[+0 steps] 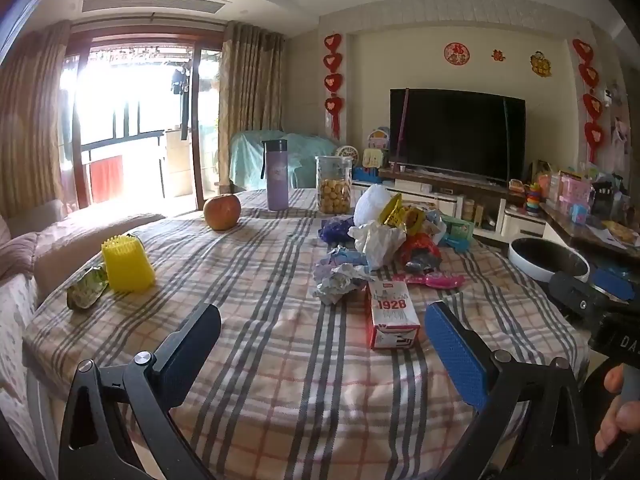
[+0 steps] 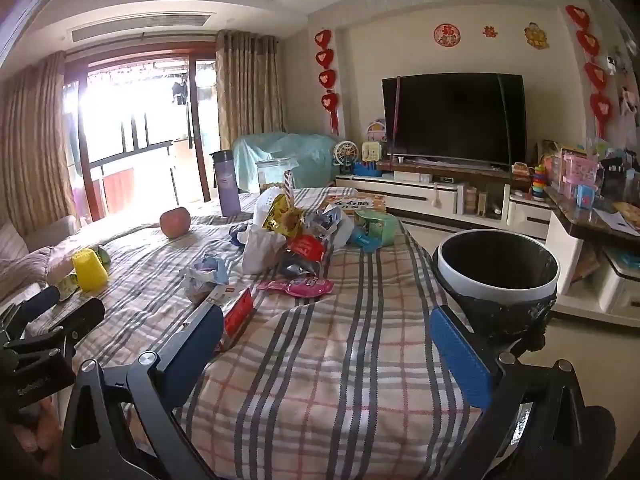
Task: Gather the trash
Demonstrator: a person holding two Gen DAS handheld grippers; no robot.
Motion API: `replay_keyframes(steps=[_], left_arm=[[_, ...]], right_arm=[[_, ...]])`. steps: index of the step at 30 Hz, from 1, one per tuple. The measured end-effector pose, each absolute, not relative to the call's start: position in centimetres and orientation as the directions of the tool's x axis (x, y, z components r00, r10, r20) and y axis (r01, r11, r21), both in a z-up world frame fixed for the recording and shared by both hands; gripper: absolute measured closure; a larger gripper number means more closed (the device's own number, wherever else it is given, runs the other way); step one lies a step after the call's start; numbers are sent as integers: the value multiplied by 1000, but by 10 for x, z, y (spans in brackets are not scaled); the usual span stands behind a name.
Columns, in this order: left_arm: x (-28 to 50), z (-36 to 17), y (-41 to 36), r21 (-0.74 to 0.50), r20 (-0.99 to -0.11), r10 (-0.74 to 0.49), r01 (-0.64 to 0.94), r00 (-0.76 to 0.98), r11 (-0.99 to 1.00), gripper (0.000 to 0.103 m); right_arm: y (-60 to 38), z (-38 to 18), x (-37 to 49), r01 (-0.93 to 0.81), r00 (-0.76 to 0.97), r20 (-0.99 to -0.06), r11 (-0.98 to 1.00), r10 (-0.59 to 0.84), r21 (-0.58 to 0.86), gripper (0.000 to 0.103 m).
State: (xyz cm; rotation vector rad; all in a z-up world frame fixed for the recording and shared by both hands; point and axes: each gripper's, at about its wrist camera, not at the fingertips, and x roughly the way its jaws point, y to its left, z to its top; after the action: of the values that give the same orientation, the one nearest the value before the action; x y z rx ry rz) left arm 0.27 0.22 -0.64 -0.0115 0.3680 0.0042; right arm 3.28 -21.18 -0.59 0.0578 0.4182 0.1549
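Trash pile (image 1: 384,236) mid-table, bin (image 2: 496,268) base hidden, left claw (image 1: 320,344) and right claw (image 2: 326,344) spread empty

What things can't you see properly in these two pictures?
- Inside the trash bin: too dark in the right wrist view; cut off behind the other gripper and the table edge in the left wrist view.
- Bottom of the trash pile: wrappers overlap in both views.
- Cookie jar: clear in the left wrist view, mostly behind the pile in the right.
- Small print on the 1928 carton: too small.
- Balcony: washed out by sunlight.
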Motion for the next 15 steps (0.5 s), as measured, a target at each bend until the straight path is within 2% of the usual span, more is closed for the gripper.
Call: replay_keyframes(steps=[15], left_arm=[[4,-6,1,-13,-367,-5,0,930,1000,1]], right_arm=[[-209,-7,32,-138,897,-410,986,164,93,0]])
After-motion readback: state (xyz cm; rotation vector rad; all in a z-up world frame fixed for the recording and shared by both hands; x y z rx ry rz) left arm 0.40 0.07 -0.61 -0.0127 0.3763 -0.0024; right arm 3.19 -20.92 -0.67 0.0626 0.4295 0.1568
